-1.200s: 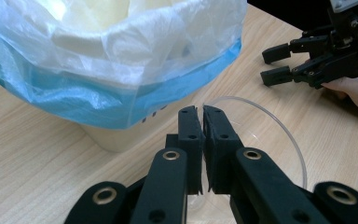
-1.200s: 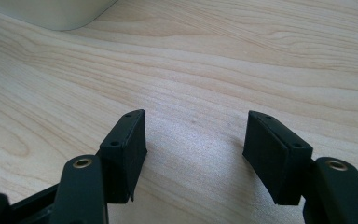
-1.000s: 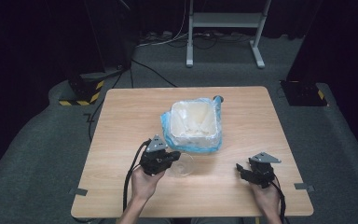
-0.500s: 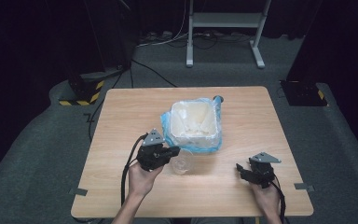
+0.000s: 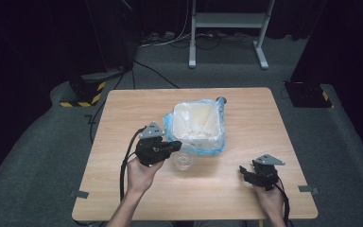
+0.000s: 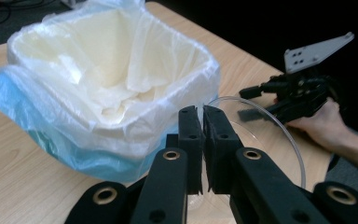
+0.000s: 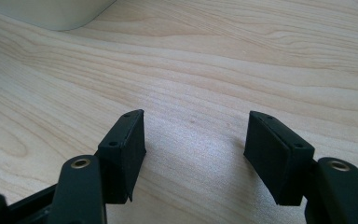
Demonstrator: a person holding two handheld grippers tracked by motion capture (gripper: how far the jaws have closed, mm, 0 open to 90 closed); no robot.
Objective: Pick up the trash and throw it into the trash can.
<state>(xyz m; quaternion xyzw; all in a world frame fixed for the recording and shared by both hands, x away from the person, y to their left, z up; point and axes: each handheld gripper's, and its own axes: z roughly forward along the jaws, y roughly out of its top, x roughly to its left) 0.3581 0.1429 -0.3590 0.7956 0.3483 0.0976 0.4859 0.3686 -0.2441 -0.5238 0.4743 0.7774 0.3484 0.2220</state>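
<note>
A white square bin (image 5: 176, 124) lined with a thin translucent bag over a blue one stands at the table's middle; its rim (image 6: 121, 116) is close ahead in the left gripper view. My left gripper (image 5: 176, 147) (image 6: 201, 112) is shut on the rim of a clear plastic cup (image 5: 183, 162) (image 6: 265, 140), held just in front of the bin's near wall. Low over the wood near the front right edge, my right gripper (image 5: 246, 172) (image 7: 193, 135) is open with nothing between its jaws. It is also seen in the left gripper view (image 6: 244, 101).
The wooden table (image 5: 123, 123) (image 7: 214, 46) has bare room left and right of the bin. A small dark object (image 5: 221, 100) pokes out at the bin's far right corner. On the floor beyond are a metal stand (image 5: 227, 28) and black boxes (image 5: 307, 93).
My left gripper has carried the clear cup a little away from the person, closer to the bin's near wall. The right gripper has stayed where it was.
</note>
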